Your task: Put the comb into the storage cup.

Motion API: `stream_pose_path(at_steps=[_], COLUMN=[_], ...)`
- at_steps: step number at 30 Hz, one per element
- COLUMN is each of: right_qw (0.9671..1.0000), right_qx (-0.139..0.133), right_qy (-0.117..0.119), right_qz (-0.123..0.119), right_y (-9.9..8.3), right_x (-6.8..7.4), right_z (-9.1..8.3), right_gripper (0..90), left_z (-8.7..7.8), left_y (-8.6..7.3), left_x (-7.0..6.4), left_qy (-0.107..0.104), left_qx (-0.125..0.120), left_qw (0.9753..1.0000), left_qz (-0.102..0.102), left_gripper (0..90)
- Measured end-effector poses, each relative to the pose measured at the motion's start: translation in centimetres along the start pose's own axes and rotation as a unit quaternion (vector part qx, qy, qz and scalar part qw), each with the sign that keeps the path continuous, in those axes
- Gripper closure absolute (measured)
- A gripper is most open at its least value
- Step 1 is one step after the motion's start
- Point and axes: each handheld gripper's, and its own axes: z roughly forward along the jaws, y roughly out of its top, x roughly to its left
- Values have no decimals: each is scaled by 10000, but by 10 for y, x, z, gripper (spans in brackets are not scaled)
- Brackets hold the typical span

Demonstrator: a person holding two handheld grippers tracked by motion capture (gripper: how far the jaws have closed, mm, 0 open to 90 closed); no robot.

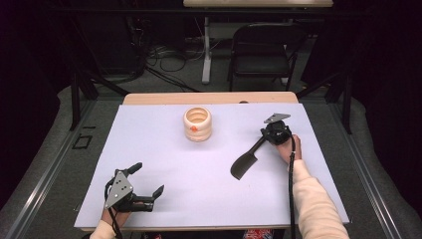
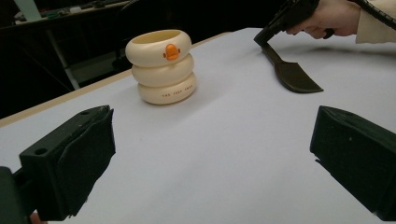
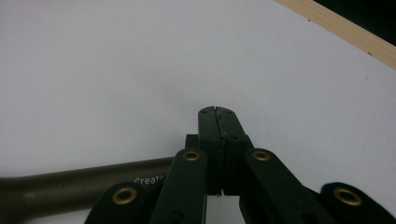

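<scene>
Spatula [image 1: 245,163], lying diagonal, blade toward person, handle pinched in right tool [image 1: 272,132], left tool [image 1: 147,181] spread.

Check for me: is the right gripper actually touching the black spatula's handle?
Touching. In the right gripper view, the right gripper has its fingers pressed shut, with the spatula handle running in under them; the left gripper view shows it gripped at the handle's end.

The right tool [image 1: 271,133] clamps the dark spatula's [image 1: 245,163] handle, its blade angled toward the near edge.
</scene>
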Motion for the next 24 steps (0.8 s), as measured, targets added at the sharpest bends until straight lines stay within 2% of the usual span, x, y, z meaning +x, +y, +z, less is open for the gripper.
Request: stream_pose_path(at_steps=[1, 5, 24], right_qw=[9999, 9997, 9980], right_qx=[106, 243, 621], right_qy=[13, 11, -7], right_qz=[-10, -37, 136], right_y=[-1, -1, -10], right_x=[0, 0, 1], right_z=[0, -1, -12], right_gripper=[900, 900, 900], left_z=[0, -1, -1], left_y=[0, 0, 0], left_x=[0, 0, -1], left_qy=[1, 7, -15], left_qx=[-2, 2, 24], left_qw=[10000, 10000, 10000], left_qz=[-3, 2, 27], left_gripper=[1, 1, 1])
